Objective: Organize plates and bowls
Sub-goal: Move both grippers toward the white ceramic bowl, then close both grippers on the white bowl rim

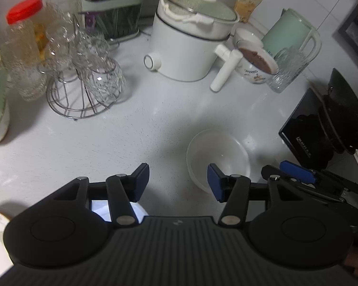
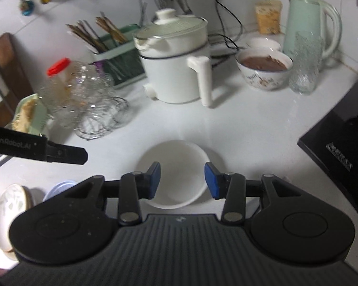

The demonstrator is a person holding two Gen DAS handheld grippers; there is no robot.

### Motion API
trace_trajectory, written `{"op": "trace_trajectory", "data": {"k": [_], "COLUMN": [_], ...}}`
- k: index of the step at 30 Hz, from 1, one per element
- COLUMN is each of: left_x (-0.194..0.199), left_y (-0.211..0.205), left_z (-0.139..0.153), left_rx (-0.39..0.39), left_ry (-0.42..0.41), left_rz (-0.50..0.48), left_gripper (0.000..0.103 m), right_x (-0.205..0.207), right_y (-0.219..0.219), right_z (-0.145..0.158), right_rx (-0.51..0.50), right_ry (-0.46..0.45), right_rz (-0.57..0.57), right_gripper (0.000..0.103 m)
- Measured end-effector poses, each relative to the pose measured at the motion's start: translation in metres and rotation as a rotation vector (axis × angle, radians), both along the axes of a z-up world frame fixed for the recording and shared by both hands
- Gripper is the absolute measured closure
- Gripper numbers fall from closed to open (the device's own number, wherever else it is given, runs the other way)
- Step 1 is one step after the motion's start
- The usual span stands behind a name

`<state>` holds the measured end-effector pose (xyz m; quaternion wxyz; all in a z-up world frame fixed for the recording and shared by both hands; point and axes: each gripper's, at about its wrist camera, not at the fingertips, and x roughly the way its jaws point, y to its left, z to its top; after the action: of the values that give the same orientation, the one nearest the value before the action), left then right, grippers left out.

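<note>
An empty white bowl [image 1: 217, 155] stands on the white counter; it also shows in the right wrist view [image 2: 176, 164]. My right gripper [image 2: 182, 181] is open and hovers over the bowl, its blue pads on either side of the bowl's near half. My left gripper [image 1: 177, 182] is open and empty, just left of the bowl. The right gripper's fingers [image 1: 296, 170] show at the right of the left wrist view. A leaf-patterned plate [image 2: 10, 205] and a pale blue dish [image 2: 59, 188] lie at the lower left.
A white electric pot [image 2: 176, 66], a patterned bowl with brown food [image 2: 265, 68], a ribbed glass [image 2: 304, 64], a mint kettle [image 2: 310, 23], a wire rack of glasses [image 1: 83, 71], a red-capped jar [image 1: 23, 47] and a black appliance [image 2: 341, 143] stand around.
</note>
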<state>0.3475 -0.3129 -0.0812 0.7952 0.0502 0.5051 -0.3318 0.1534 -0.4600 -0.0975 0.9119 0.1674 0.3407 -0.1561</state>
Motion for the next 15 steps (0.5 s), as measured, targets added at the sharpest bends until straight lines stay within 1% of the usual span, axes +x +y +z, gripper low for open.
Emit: {"op": "trace_trajectory", "data": {"k": [4, 5, 6, 8, 10, 15], "left_x": [0.01, 0.013, 0.016, 0.022, 0.027, 0.035], "left_y": [-0.01, -0.012, -0.014, -0.015, -0.016, -0.022], "left_z": [-0.017, -0.02, -0.025, -0.033, -0.04, -0.055], "left_rx": [0.012, 0.014, 0.021, 0.02, 0.015, 0.008], "left_ry": [0.015, 0.014, 0.019, 0.041, 0.065, 0.108], "left_rz": [-0.014, -0.018, -0.016, -0.011, -0.01, -0.027], "left_gripper": [0.043, 0.043, 0.043, 0.043, 0.043, 0.043], "right_x": [0.007, 0.01, 0.012, 0.016, 0.019, 0.029], "right_y": [-0.008, -0.01, -0.012, -0.016, -0.02, -0.026], "right_z": [-0.013, -0.016, -0.018, -0.021, -0.024, -0.034], "right_rx": [0.021, 0.024, 0.027, 0.038, 0.053, 0.059], "right_ry": [0.024, 0.032, 0.039, 0.034, 0.023, 0.04], "right_rz": [-0.031, -0.043, -0.055, -0.074, -0.074, -0.096], "right_gripper": [0.059, 0.054, 0.044, 0.037, 0.037, 0.037]}}
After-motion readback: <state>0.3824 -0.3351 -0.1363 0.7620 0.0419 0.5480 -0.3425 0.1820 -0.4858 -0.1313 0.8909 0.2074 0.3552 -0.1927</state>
